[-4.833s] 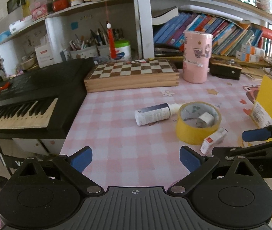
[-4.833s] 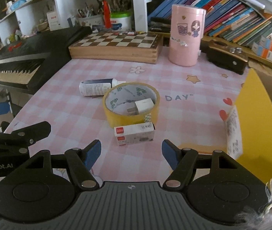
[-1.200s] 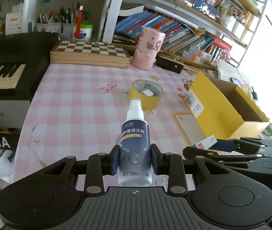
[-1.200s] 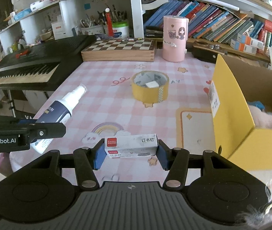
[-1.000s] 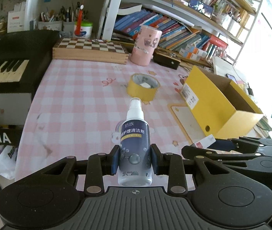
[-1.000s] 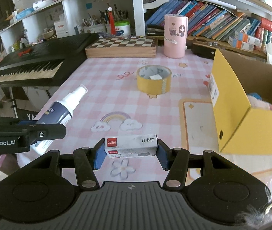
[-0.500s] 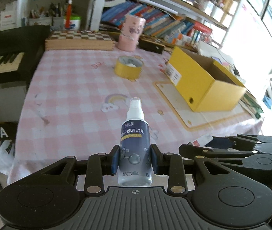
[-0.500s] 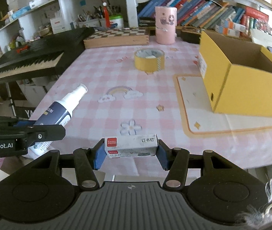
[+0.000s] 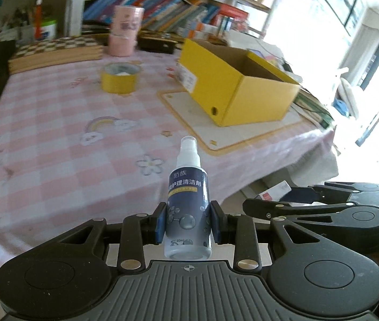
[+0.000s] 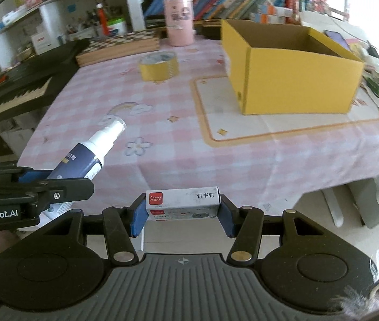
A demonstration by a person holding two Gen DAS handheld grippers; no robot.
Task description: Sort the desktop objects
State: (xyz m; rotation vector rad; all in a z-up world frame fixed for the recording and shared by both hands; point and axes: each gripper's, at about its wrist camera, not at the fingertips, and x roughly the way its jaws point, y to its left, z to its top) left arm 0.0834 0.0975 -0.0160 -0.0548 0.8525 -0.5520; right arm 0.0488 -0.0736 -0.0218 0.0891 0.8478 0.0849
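Spray bottle point(image 9: 188, 208) and staple box point(image 10: 182, 201) are both already picked up, so the step in hand looks like the carry phase of the sort, with the drop-off not yet done. The bottle is clamped around its dark lower body by the left claw point(image 9: 188, 226), nozzle pointing away toward the surface point(image 9: 55, 139), pretty much in line with the fingers. The little staple box is pinched end to end by the right claw point(image 10: 182, 218), lying crosswise, label side up. Both claws are held side by side off the near edge of the pink checked cloth and angled downward, so neither item is over the yellow box point(image 10: 293, 80) yet. That box sits open at the far right of the surface on a pale mat, and it's probably where things are meant to go, though that's a guess. Next move would call for both loads to be brought forward and to the right, up over the box rim, before anything gets let go. Yellow tape roll point(image 9: 120, 76) is left further back on the cloth, untouched, with something small and white inside it.
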